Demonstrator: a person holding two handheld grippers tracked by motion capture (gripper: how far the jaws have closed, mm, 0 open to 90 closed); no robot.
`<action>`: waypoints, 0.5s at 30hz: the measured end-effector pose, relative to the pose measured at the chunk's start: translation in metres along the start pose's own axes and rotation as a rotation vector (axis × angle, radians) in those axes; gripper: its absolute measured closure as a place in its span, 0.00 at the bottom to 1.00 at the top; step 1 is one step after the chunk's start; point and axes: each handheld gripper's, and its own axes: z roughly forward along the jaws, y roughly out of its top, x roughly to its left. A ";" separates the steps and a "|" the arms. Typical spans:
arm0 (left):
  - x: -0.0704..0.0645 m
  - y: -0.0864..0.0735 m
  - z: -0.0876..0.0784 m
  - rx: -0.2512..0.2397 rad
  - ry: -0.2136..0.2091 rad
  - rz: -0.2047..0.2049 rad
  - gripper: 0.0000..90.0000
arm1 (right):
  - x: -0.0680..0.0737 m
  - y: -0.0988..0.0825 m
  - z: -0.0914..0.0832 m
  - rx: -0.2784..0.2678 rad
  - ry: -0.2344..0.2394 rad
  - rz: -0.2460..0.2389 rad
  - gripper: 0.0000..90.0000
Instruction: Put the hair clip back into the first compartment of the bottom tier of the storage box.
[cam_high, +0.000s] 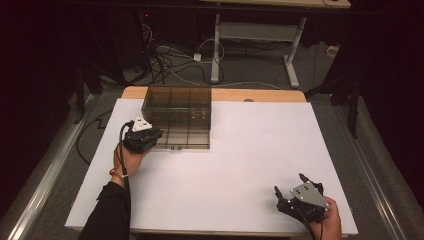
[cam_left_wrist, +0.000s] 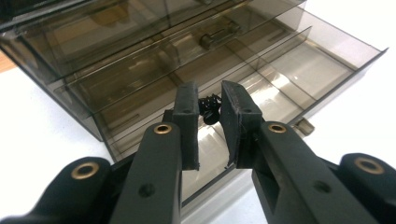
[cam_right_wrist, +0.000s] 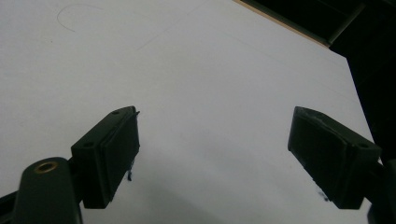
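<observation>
A person's left gripper hangs over the pulled-out bottom drawer of a smoky plastic drawer box at the table's far left, its jaws drawn close on a small black object — seemingly a clip, too small to be sure. The object appears not yet dropped into a compartment — release and closing the drawer likely remain. The right gripper waits with jaws spread wide over bare tabletop, holding nothing.

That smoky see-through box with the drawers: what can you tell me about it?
The box is a tinted, smoke-brown clear plastic organiser standing near the far left of the white table. Thin walls split it into compartments, and its low drawer is pulled out, with small knobs along the front. The left gripper reaches over that drawer, its jaws close together around a small black thing whose kind I cannot tell.
</observation>
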 end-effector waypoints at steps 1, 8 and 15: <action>0.001 -0.001 0.001 0.003 0.001 -0.005 0.83 | 0.000 0.000 0.000 0.001 -0.001 0.000 0.19; 0.003 -0.004 0.007 0.024 0.001 -0.011 0.83 | 0.000 0.000 0.000 -0.001 -0.001 -0.001 0.19; 0.004 -0.007 0.009 0.030 -0.002 -0.020 0.83 | -0.001 0.000 0.000 0.000 -0.003 -0.002 0.19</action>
